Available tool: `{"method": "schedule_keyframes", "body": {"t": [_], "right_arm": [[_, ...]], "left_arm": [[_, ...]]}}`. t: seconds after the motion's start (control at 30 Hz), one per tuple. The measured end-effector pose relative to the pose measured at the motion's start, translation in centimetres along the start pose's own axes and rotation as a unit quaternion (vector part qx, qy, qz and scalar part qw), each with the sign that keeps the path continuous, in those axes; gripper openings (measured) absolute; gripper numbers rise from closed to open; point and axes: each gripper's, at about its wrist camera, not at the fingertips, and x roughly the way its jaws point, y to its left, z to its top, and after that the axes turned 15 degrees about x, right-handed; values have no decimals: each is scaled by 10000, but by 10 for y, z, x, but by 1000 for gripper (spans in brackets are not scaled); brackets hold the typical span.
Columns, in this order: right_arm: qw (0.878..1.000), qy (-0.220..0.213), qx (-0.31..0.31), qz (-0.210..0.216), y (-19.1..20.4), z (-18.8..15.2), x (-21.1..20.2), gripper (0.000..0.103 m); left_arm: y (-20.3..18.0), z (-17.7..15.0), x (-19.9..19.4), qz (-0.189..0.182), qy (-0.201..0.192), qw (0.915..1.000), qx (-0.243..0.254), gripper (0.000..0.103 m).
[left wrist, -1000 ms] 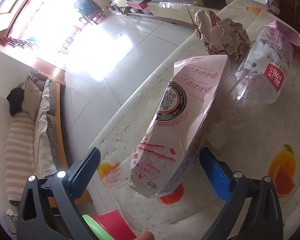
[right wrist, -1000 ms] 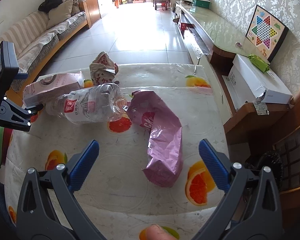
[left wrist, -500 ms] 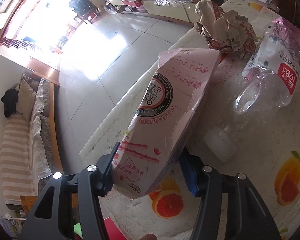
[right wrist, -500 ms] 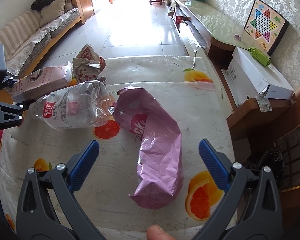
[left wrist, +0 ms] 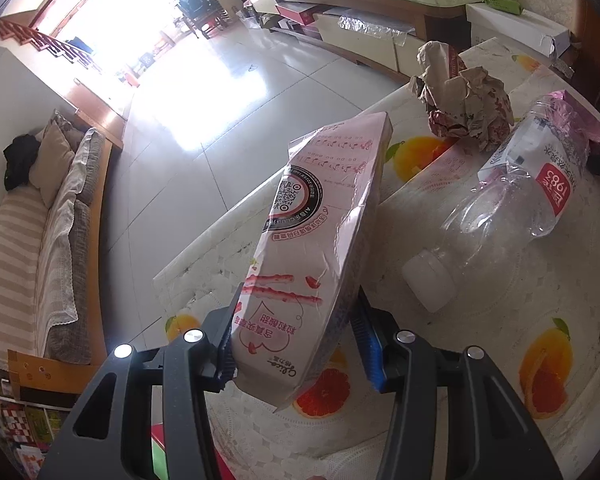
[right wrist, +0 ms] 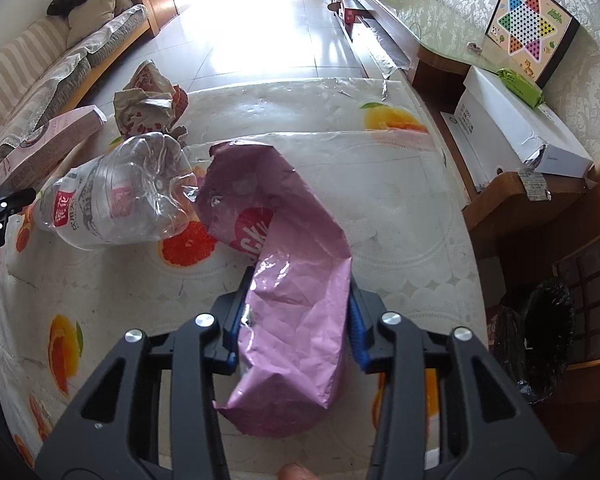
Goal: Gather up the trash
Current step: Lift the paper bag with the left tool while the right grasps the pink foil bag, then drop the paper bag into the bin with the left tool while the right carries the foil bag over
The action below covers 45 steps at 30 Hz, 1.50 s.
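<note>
My left gripper (left wrist: 296,344) is shut on a pink and white carton (left wrist: 320,248) and holds it tilted above the table's left edge; the carton also shows in the right wrist view (right wrist: 44,144). My right gripper (right wrist: 296,324) is shut on a crumpled purple foil bag (right wrist: 296,280) that lies bent on the table. A crushed clear plastic bottle (left wrist: 512,216) with a red label lies between them, also in the right wrist view (right wrist: 120,200). A crumpled brown paper bag (left wrist: 464,96) sits at the far edge, also in the right wrist view (right wrist: 148,100).
The table (right wrist: 380,208) has a fruit-print cloth. A bin with a black liner (right wrist: 540,328) stands on the floor to its right. A white box (right wrist: 516,128) rests on a wooden cabinet. A sofa (left wrist: 40,240) stands left. A red and green object (left wrist: 160,452) sits below the left gripper.
My left gripper closed on the carton and lifted it off the table. My right gripper moved forward and closed on the purple bag.
</note>
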Motion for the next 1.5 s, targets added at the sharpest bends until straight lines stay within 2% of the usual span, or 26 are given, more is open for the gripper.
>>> {"method": "schedule_keyframes", "body": {"t": [0.17, 0.37, 0.67, 0.9, 1.1, 1.3, 1.5], "right_arm": [[10000, -40, 82, 33, -5, -4, -11, 31], [9994, -290, 166, 50, -10, -5, -44, 29], [9974, -642, 72, 322, -2, -20, -106, 29], [9933, -854, -334, 706, 42, -31, -141, 29], [9860, -973, -785, 1107, 97, -38, -163, 29], [9772, -962, -1196, 1464, 153, -49, -173, 29], [9663, -888, -1648, 1767, 217, -68, -177, 29]], "left_arm": [[4, -4, -12, -46, -118, 9997, -209, 46], [14, -16, -38, -21, -371, 9975, -600, 45], [29, -52, -89, -92, -846, 9876, -1316, 44], [43, -96, -134, 31, -1112, 9758, -1884, 44], [63, -149, -158, 275, -1057, 9650, -2385, 44], [81, -213, -164, 460, -856, 9509, -2939, 44], [89, -269, -152, 414, -673, 9334, -3502, 44]]}}
